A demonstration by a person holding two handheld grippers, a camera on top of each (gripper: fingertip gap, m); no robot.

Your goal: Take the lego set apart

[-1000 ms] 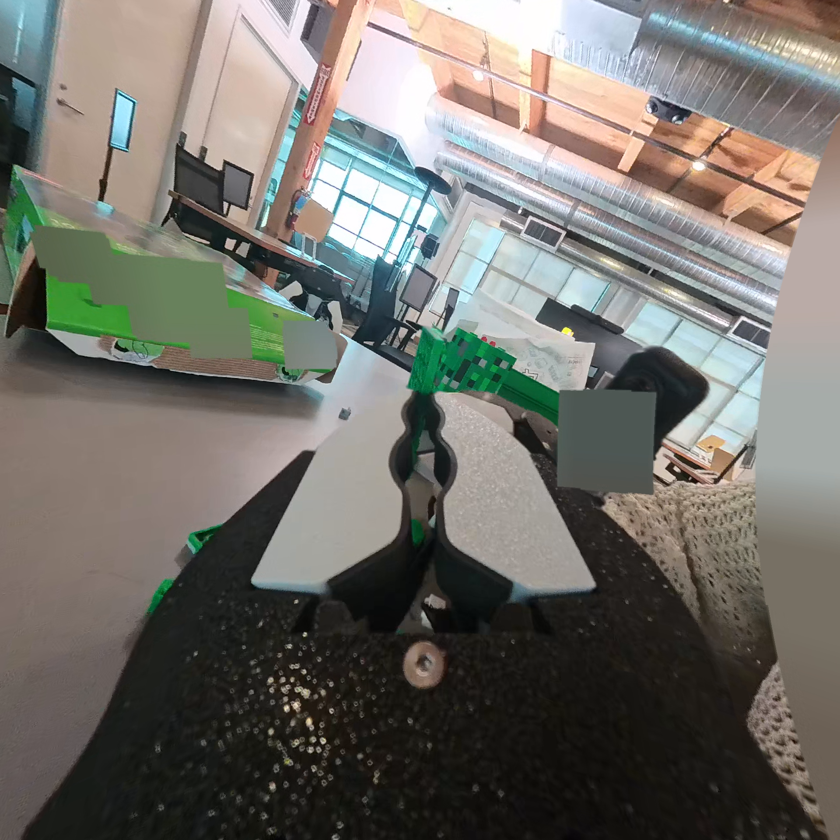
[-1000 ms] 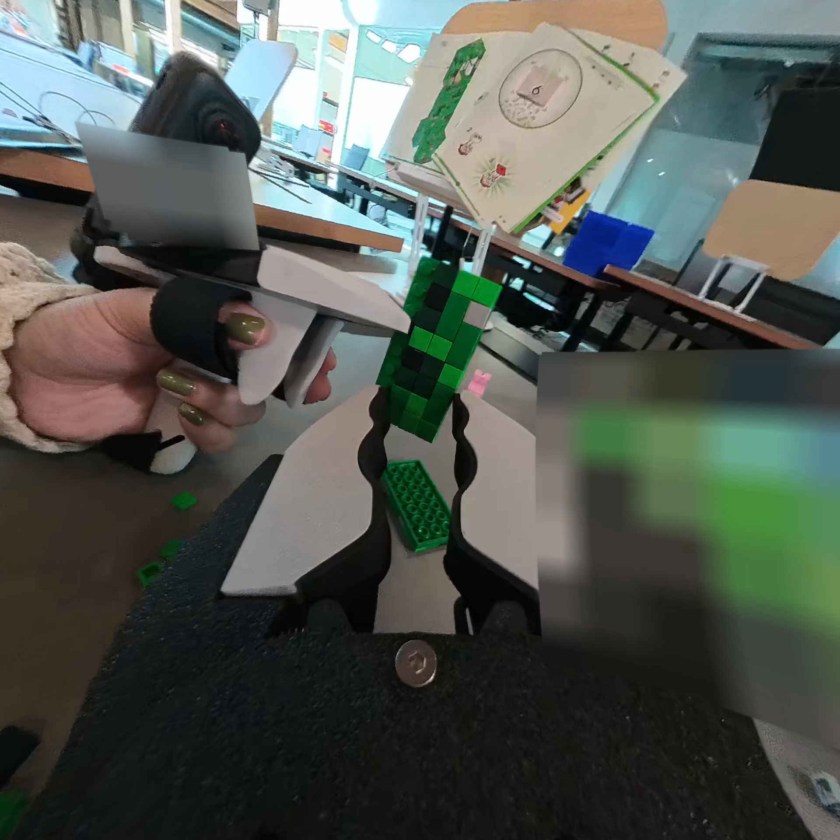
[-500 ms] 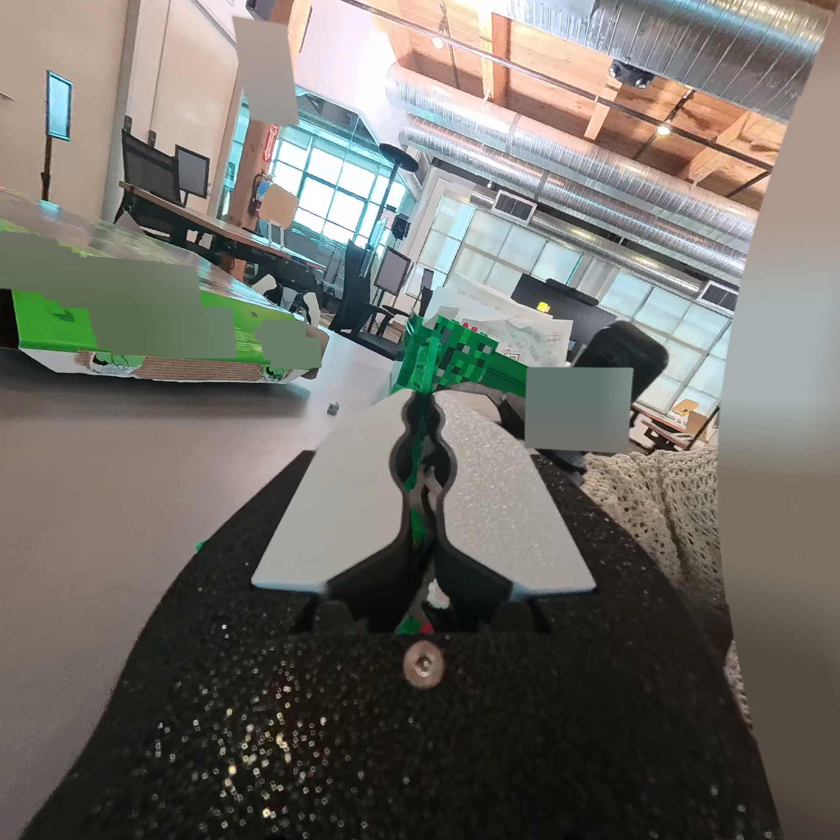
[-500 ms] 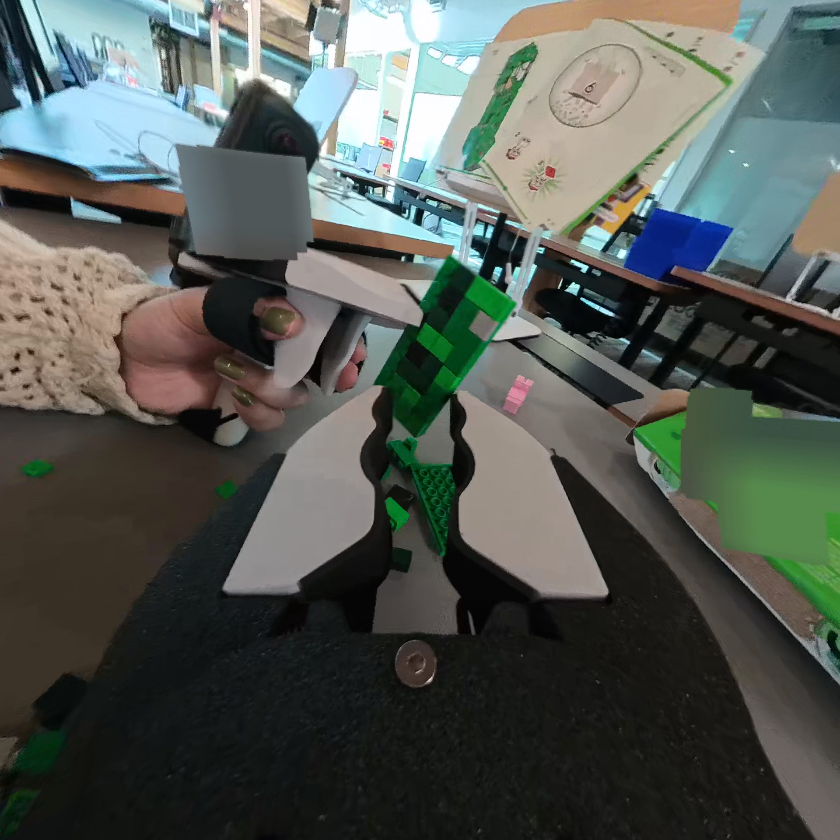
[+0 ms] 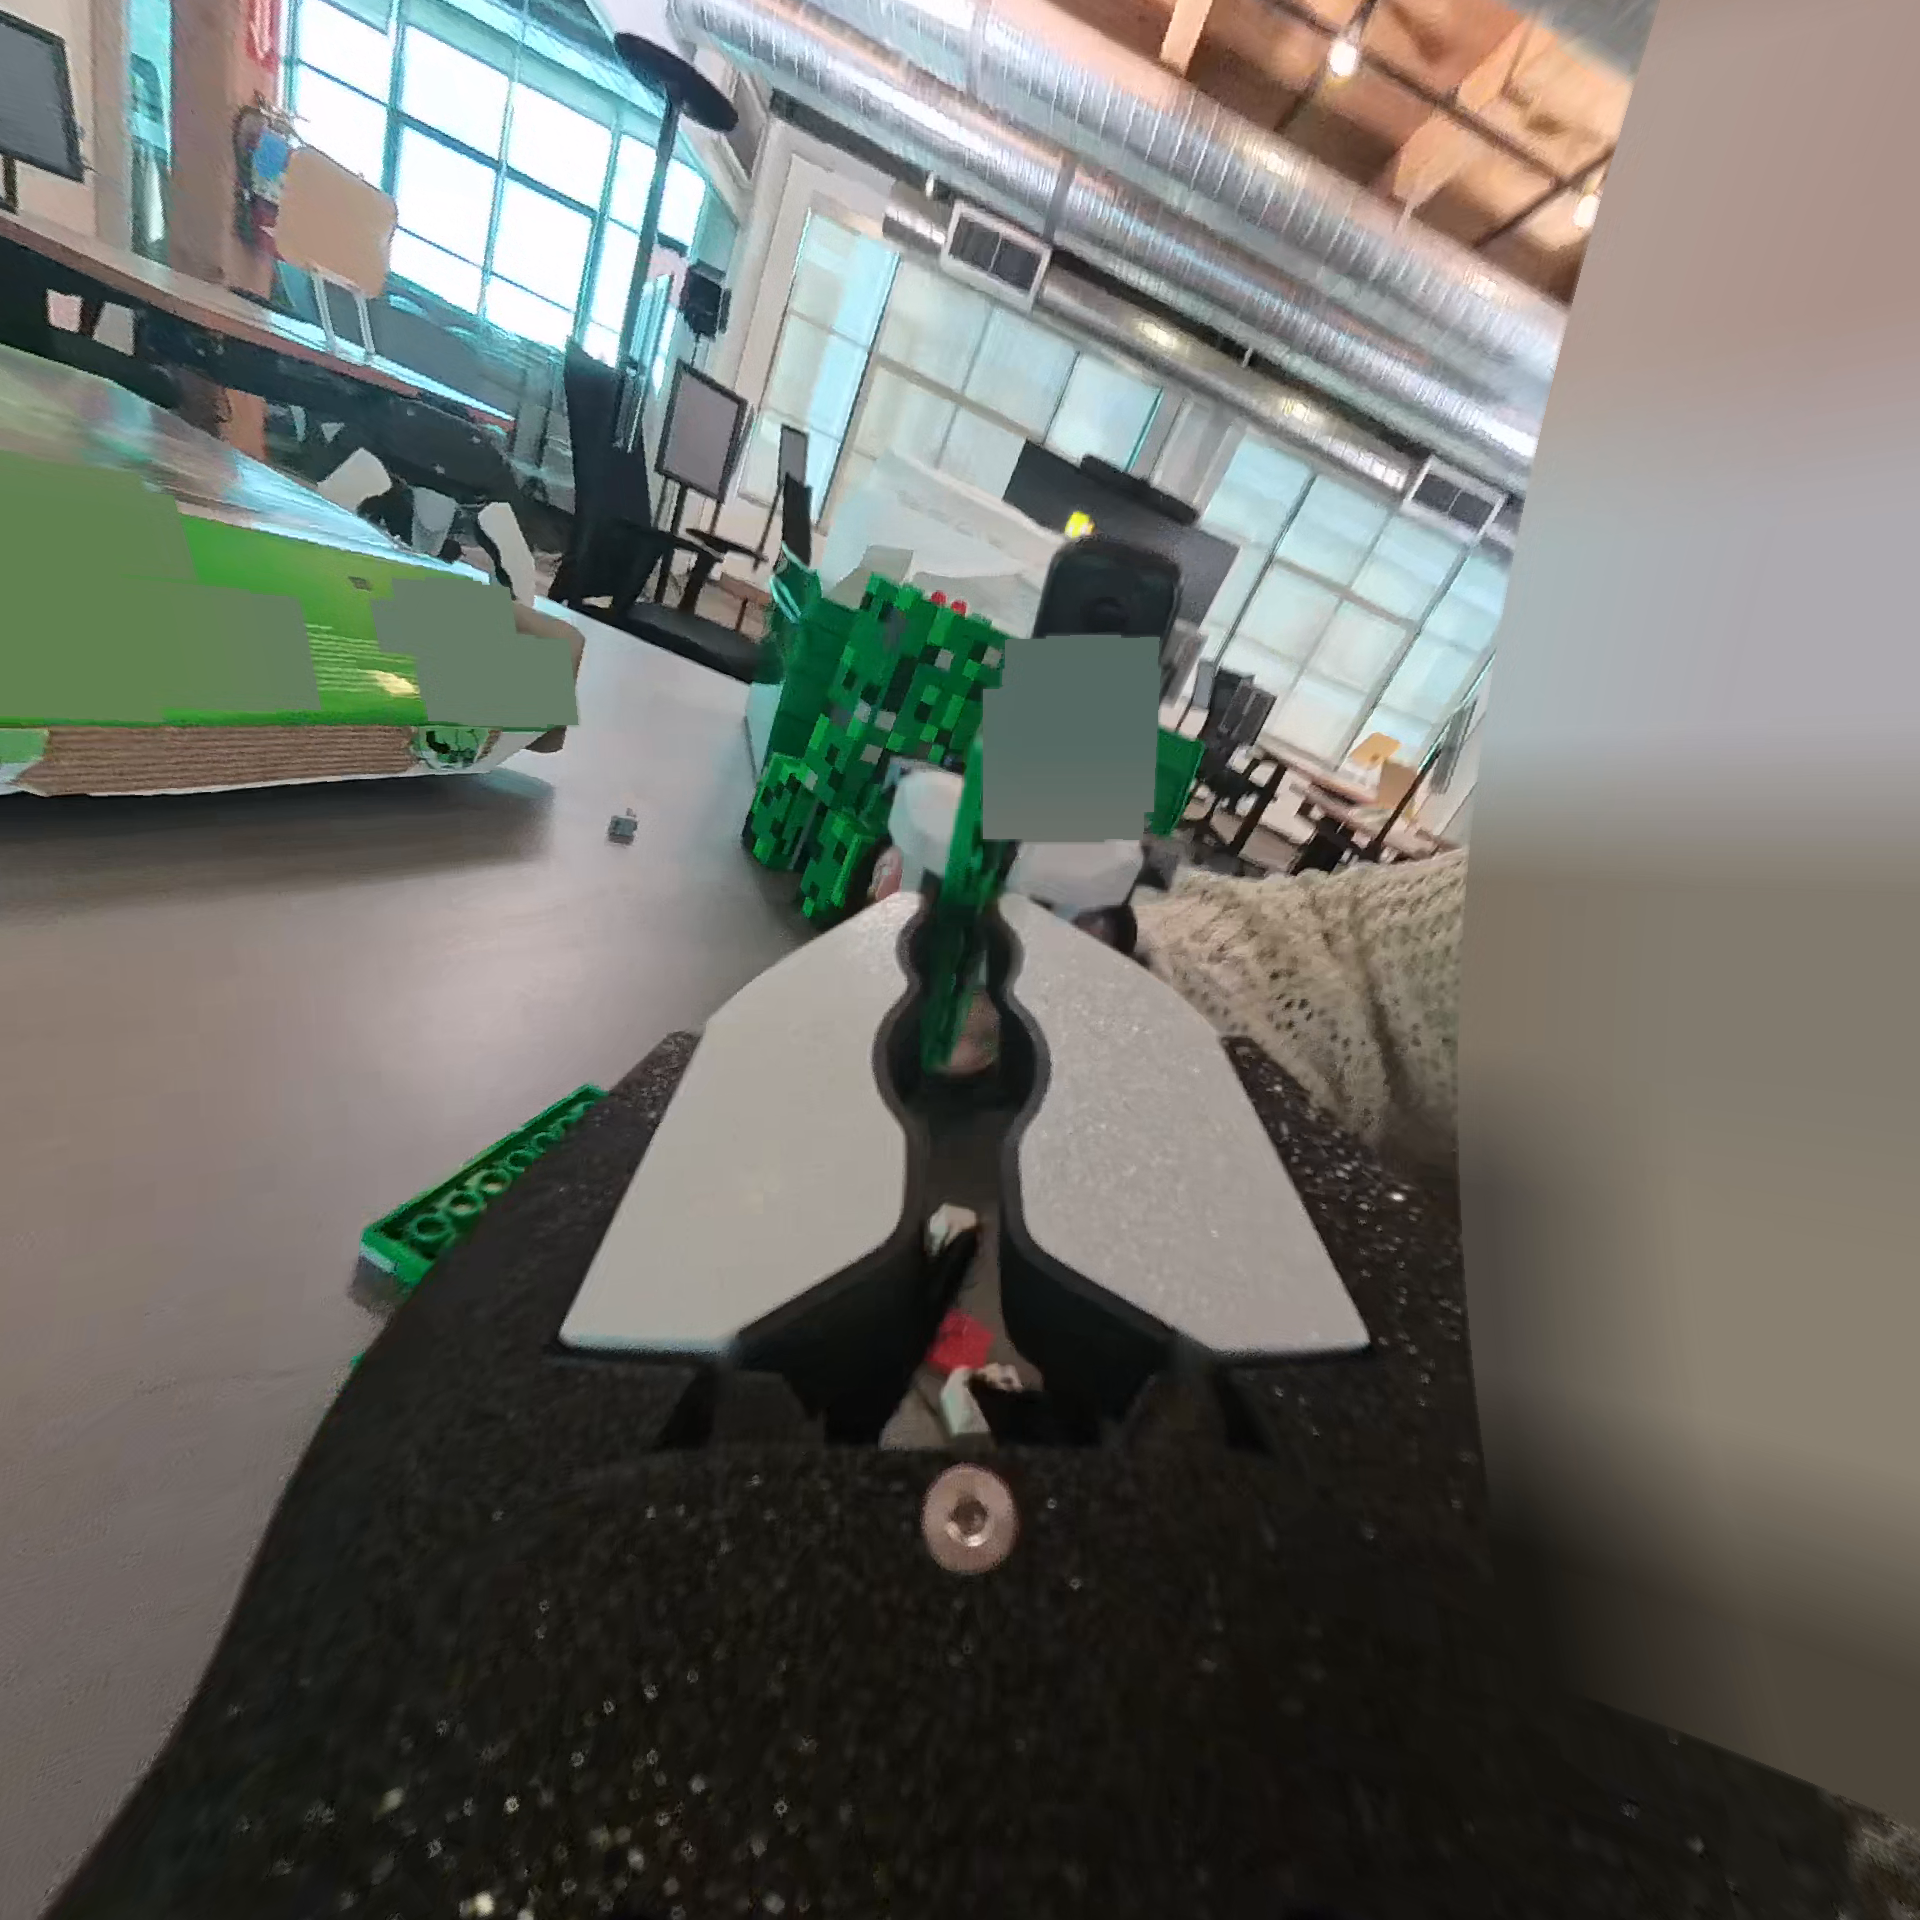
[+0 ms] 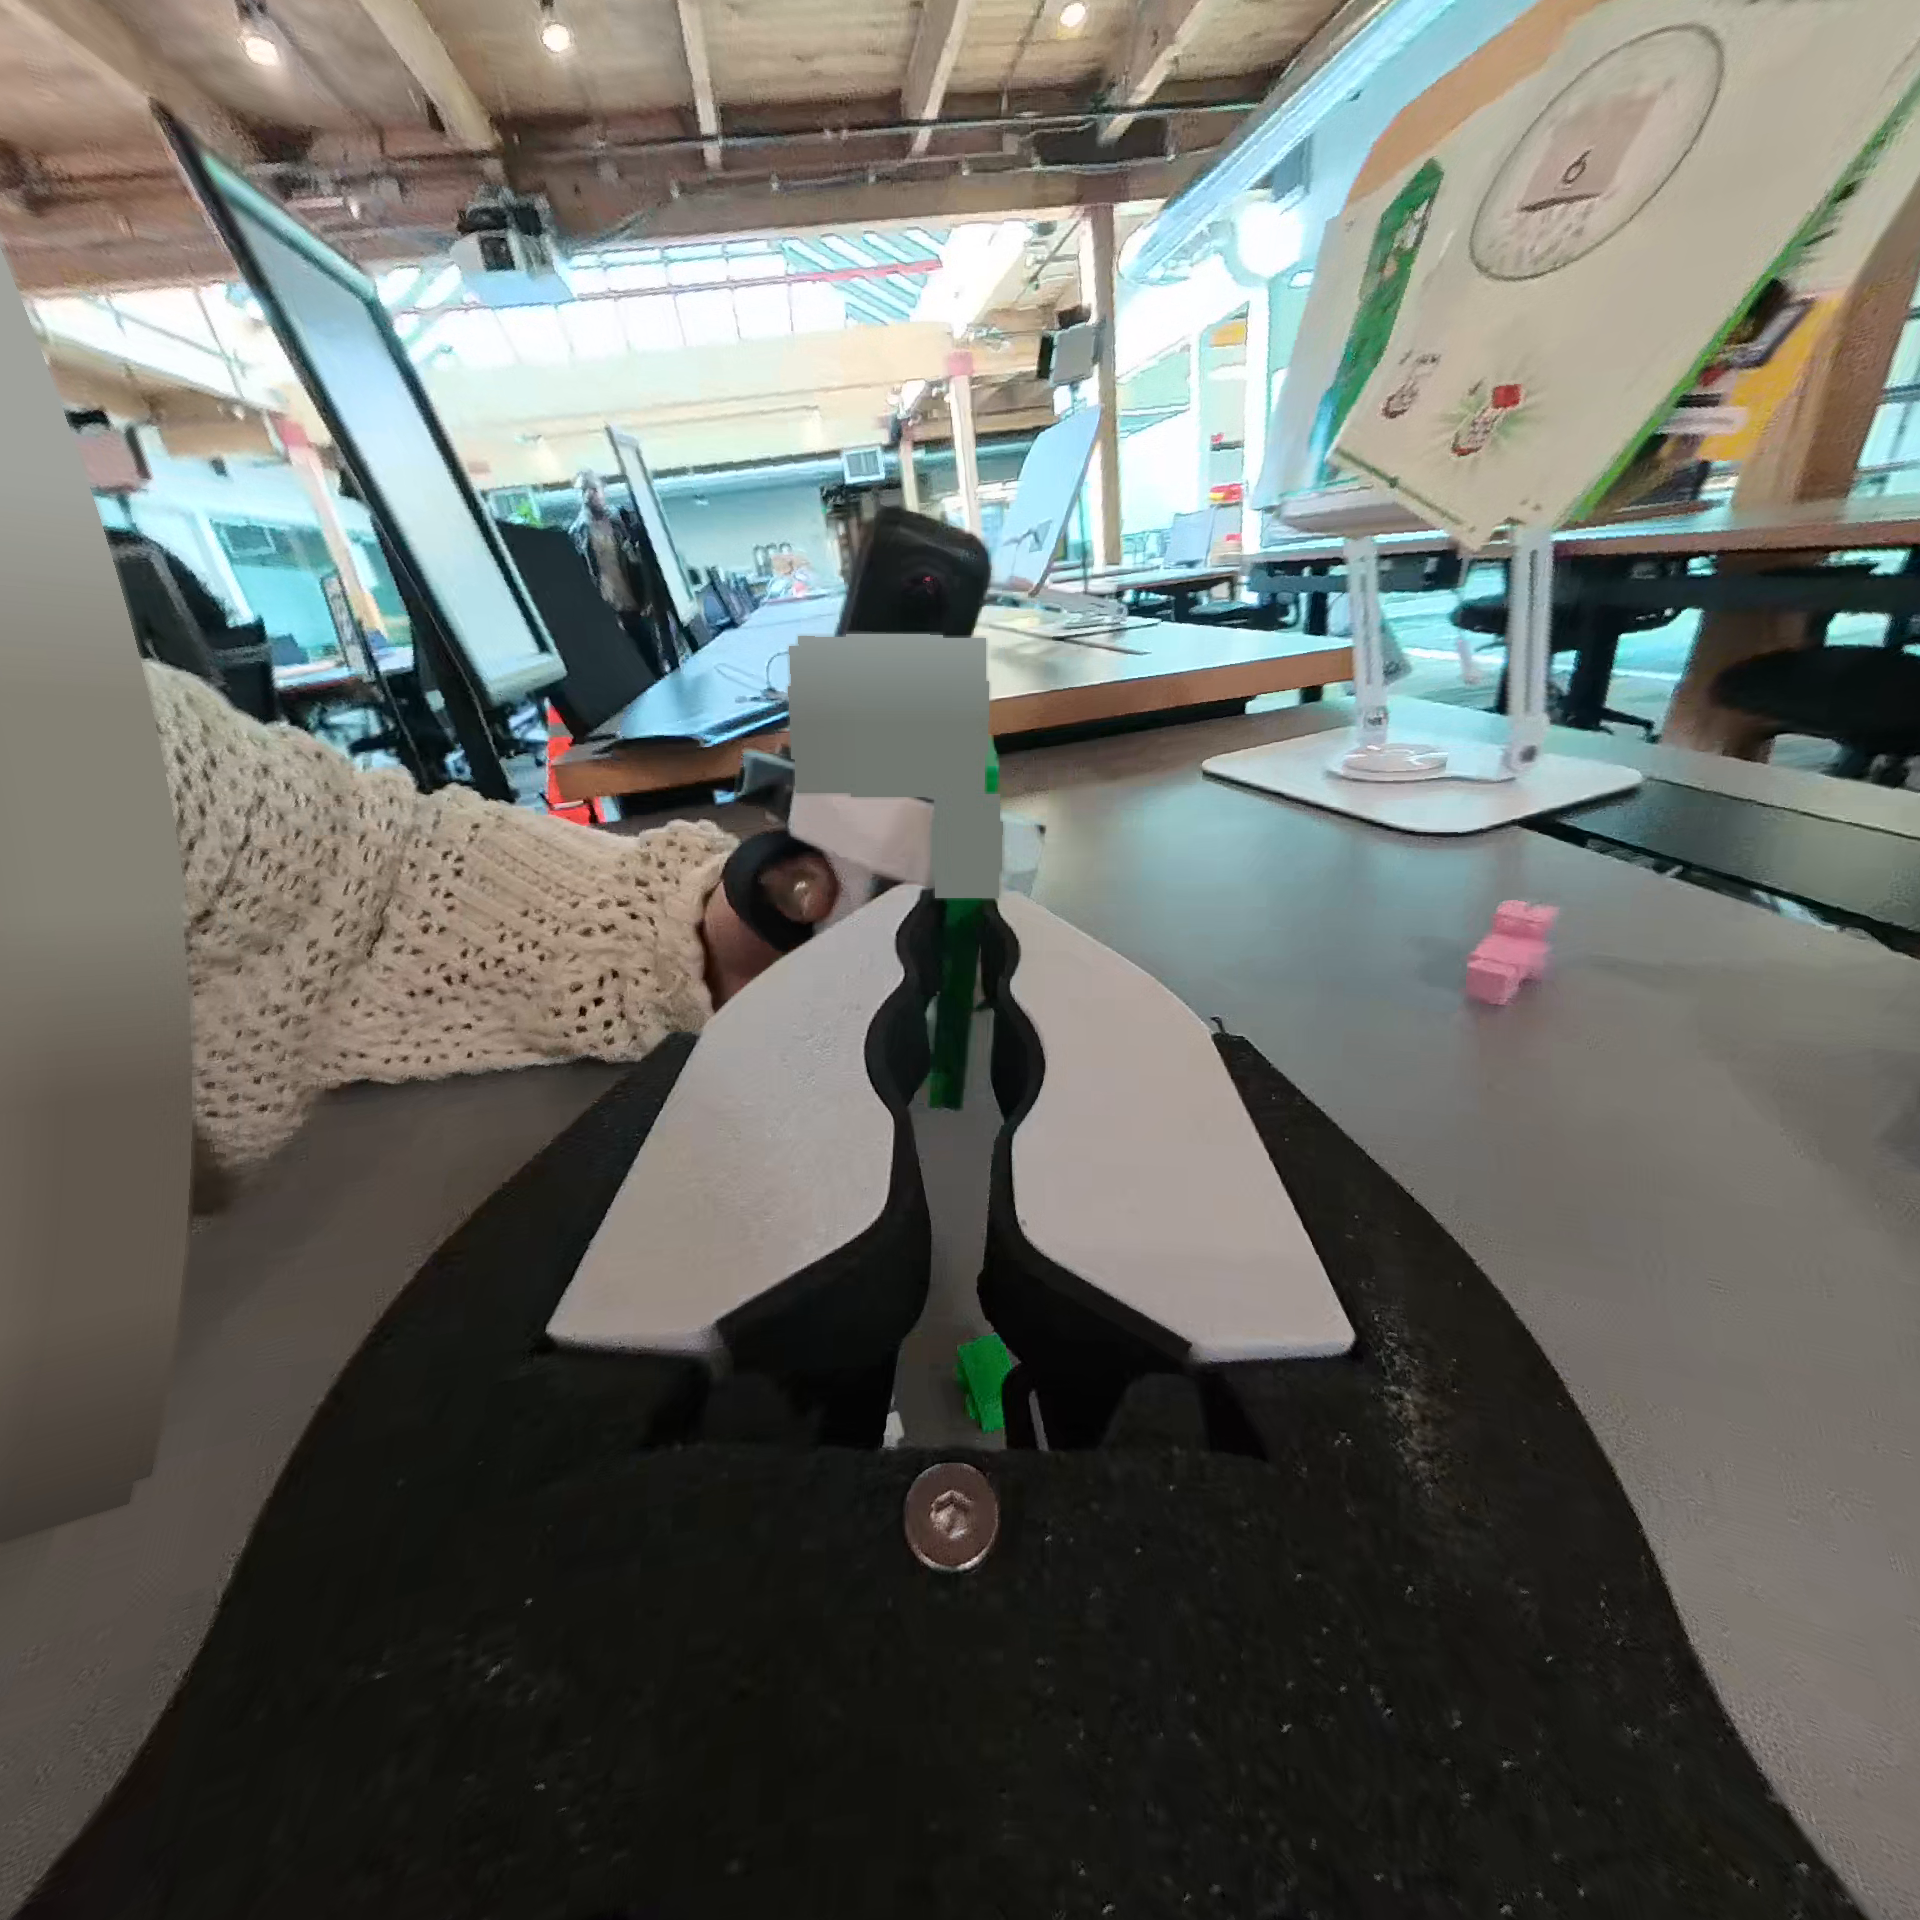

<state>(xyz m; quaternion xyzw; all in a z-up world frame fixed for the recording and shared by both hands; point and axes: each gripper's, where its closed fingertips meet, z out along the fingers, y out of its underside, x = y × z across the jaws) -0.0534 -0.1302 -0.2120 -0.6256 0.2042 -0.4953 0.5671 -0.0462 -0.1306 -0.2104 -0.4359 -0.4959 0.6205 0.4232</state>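
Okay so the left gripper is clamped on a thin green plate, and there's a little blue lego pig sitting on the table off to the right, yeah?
Not quite. The lego pig is pink, not blue, as the right wrist view shows. The rest holds: the left gripper is shut on the thin green plate, and the pig sits on the table off to the right.
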